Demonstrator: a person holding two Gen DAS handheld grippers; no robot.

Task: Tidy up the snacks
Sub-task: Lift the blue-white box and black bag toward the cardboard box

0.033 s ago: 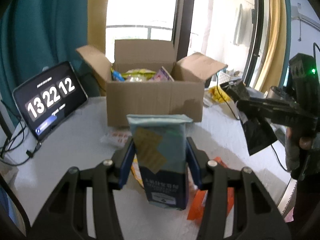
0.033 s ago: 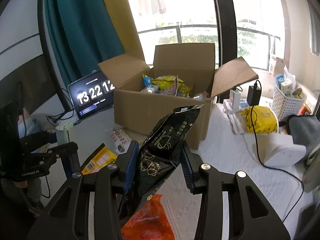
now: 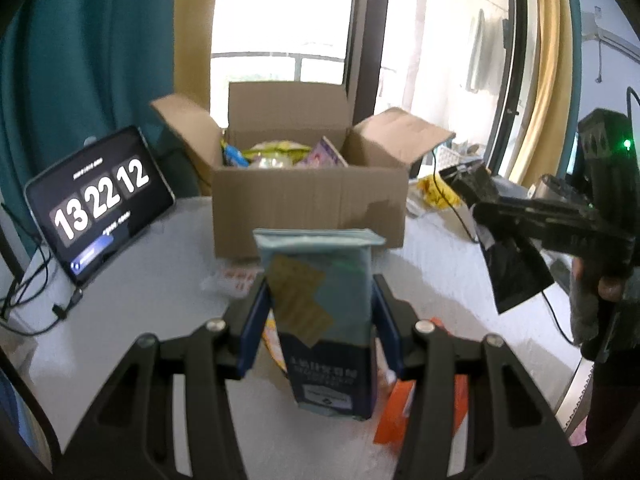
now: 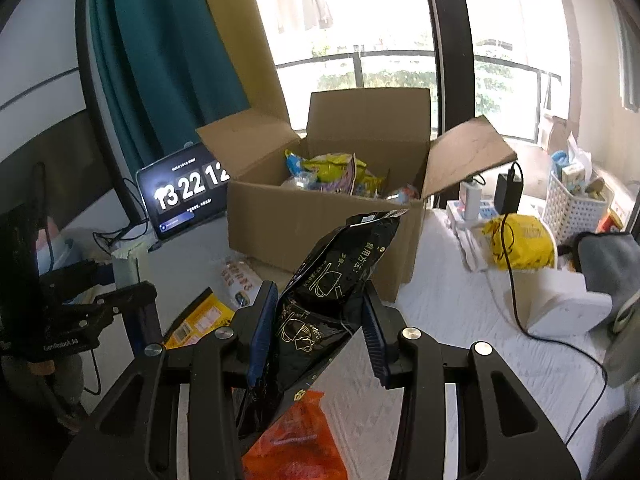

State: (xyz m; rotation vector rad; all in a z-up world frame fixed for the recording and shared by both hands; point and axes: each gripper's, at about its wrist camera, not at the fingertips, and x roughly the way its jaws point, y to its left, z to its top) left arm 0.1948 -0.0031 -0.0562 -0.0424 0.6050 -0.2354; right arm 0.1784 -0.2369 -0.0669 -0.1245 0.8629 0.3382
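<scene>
My left gripper (image 3: 320, 330) is shut on a tall teal and dark blue snack pack (image 3: 326, 280), held upright above the table. An open cardboard box (image 3: 308, 208) with several snack packets inside stands just behind it. In my right gripper (image 4: 319, 322), which is shut, a black snack bag (image 4: 340, 272) leans to the right in front of the same box (image 4: 304, 236). The left wrist view shows that black bag (image 3: 516, 276) hanging at the right, level with the box. The teal pack (image 4: 126, 268) appears at the far left of the right wrist view.
A tablet showing a clock (image 3: 100, 204) leans left of the box. On the white table lie an orange packet (image 4: 296, 440), a yellow packet (image 4: 200, 316) and a white-and-red packet (image 4: 238, 280). To the right are a yellow bag (image 4: 520, 240), a white basket (image 4: 576, 208), a white device (image 4: 560, 304) and cables.
</scene>
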